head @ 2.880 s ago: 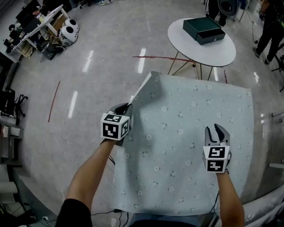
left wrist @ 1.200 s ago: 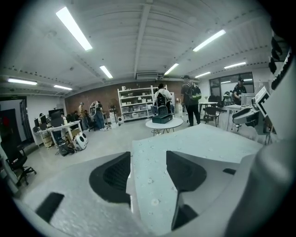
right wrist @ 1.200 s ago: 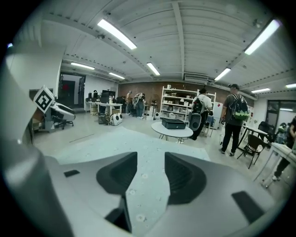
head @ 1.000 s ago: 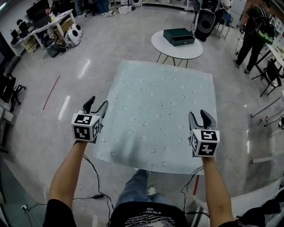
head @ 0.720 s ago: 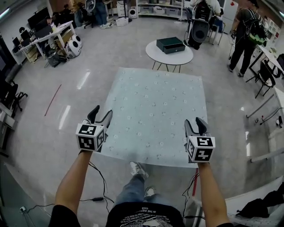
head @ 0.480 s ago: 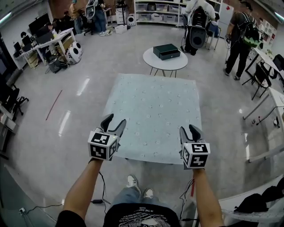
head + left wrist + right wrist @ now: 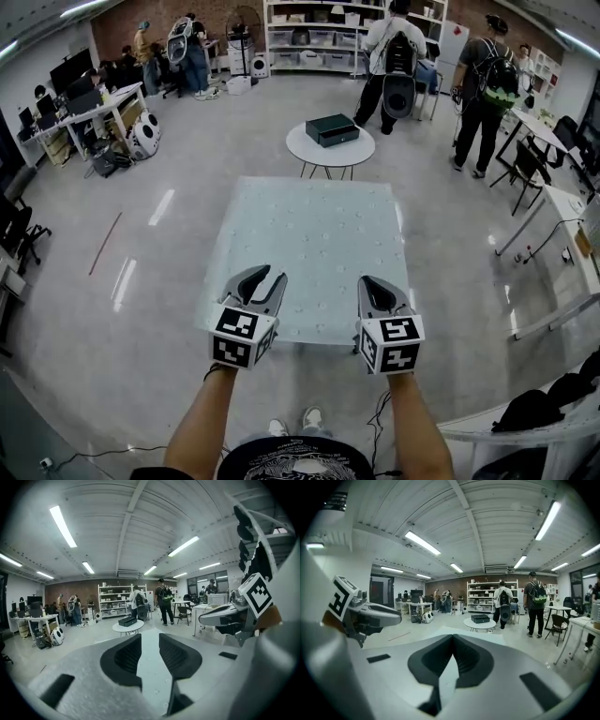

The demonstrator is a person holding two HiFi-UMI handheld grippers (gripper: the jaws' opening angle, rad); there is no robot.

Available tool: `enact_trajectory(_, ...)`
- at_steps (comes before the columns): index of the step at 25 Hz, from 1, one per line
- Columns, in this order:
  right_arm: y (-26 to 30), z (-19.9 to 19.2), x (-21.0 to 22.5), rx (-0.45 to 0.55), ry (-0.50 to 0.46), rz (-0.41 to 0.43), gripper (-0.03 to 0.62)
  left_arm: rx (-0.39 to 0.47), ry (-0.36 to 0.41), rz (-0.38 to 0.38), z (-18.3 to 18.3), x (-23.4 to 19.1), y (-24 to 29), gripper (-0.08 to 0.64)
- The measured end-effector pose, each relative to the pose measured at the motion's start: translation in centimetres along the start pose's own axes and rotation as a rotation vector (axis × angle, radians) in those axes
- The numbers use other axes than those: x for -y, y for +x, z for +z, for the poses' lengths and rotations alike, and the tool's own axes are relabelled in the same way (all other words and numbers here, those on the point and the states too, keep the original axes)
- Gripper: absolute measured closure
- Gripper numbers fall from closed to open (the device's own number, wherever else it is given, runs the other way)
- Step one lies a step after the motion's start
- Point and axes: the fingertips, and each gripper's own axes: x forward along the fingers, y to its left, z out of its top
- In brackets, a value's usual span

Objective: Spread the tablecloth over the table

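The pale blue-green tablecloth (image 7: 309,246) with small flower prints lies flat over the table, its near edge just beyond my grippers. My left gripper (image 7: 265,277) hovers over the near edge. Its jaws have just been closing and still stand apart with nothing between them. In the left gripper view only the cloth (image 7: 150,665) shows through the gap of the left gripper (image 7: 150,639). My right gripper (image 7: 379,284) hangs beside it, a hand's width to the right. Its jaws have just closed. In the right gripper view the right gripper's (image 7: 452,638) tips meet on nothing.
Beyond the cloth stands a round white table (image 7: 361,148) with a dark green box (image 7: 330,129). Two people with backpacks (image 7: 389,52) (image 7: 480,89) stand at the back right. Desks (image 7: 80,103) line the left, a white table (image 7: 553,202) the right. My shoes (image 7: 309,417) are below.
The cloth's lifted corner was let go and the cloth now lies flat. Both grippers rose and moved inward from the near corners. The left jaws narrowed, the right jaws shut.
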Motion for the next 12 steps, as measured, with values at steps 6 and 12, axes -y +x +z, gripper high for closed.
enact_trajectory(6, -2.3, 1.0, -2.6, -0.004, -0.007, 0.016, 0.588, -0.043, 0.034, -0.077, -0.6, 1.4, -3.0, 0.554)
enact_trajectory(12, -2.9, 1.1, -3.5, 0.006, -0.009, 0.000, 0.588, -0.019, 0.026, -0.081, -0.3, 0.5, -4.0, 0.554)
